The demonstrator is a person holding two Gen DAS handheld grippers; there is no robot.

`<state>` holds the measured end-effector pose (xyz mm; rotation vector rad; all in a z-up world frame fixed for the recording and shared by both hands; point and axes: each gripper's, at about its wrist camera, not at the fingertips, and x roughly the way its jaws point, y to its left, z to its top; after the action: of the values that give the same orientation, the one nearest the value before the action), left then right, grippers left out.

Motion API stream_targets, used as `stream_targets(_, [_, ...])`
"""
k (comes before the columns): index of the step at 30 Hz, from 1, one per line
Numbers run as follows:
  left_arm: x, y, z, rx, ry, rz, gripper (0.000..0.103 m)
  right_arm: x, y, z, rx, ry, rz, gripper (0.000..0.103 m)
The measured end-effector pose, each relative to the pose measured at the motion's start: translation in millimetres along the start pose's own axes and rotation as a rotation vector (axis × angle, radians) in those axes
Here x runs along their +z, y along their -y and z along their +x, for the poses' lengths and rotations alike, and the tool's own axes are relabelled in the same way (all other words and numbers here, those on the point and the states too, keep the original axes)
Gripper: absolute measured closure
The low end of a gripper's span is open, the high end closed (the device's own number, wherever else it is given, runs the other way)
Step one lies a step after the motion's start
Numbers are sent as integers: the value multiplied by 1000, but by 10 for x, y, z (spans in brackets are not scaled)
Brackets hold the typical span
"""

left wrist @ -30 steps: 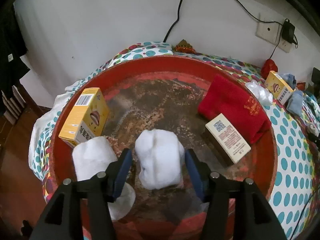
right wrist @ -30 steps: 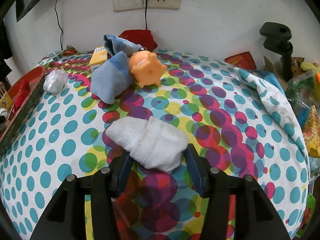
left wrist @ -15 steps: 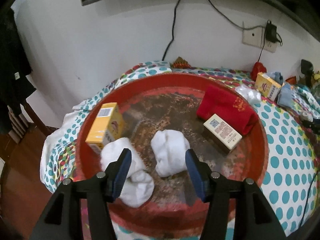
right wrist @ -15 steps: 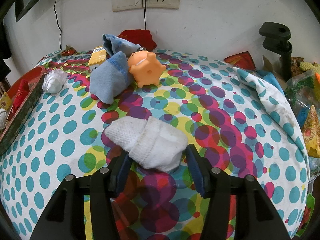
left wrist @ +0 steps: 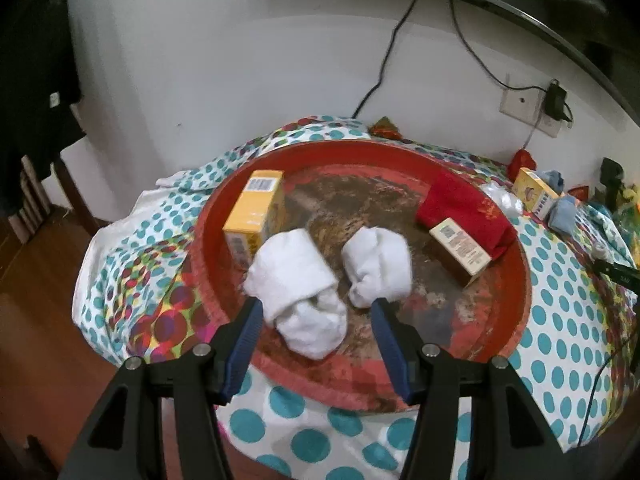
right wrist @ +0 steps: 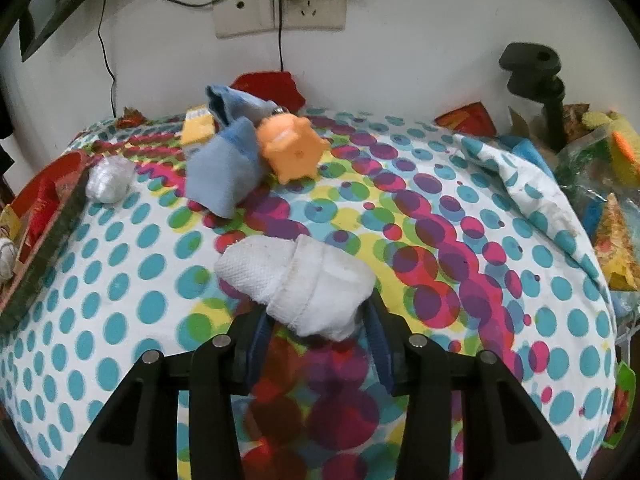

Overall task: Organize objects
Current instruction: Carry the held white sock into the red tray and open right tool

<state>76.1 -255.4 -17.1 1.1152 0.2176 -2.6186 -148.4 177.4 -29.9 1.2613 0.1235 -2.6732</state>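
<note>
Left gripper hangs above the near rim of the red tray, tipped down toward it, jaws spread wide and holding nothing. Just ahead of the gap lies a rolled white sock, its near end bulging between the fingertip lines without touching either pad. Just beyond the right fingertip sits a second white sock bundle, apart from the first. Farther ahead-left of the jaws a yellow carton stands upright in the tray, right behind the first sock. Ahead-right lies a beige box flat, overlapping a red cloth. All of these are inside the tray, which rests on the polka-dot tablecloth.

Over to the right gripper: low and angled down at the cloth, jaws closed in on a white rolled sock, pinching its near end while the rest juts forward-left. Well ahead and slightly left of the jaws, a blue sock leans against an orange pig toy. Far left of the fingers, a crumpled clear wrapper lies just beside the tray's edge. A wall socket is straight ahead at the back.
</note>
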Motion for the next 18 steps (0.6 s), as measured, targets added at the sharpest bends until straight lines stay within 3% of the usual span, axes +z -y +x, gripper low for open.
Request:
stream_targets(7, [-73, -149, 9, 19, -42, -55, 45, 71, -682, -332, 121, 10, -104, 61])
stream_targets(13, [-64, -193, -14, 135, -29, -5, 45, 110, -1692, -490, 279, -8, -236, 61])
stream_targets(18, [-40, -260, -61, 114, -13, -23, 45, 68, -2424, -490, 372, -32, -314, 61])
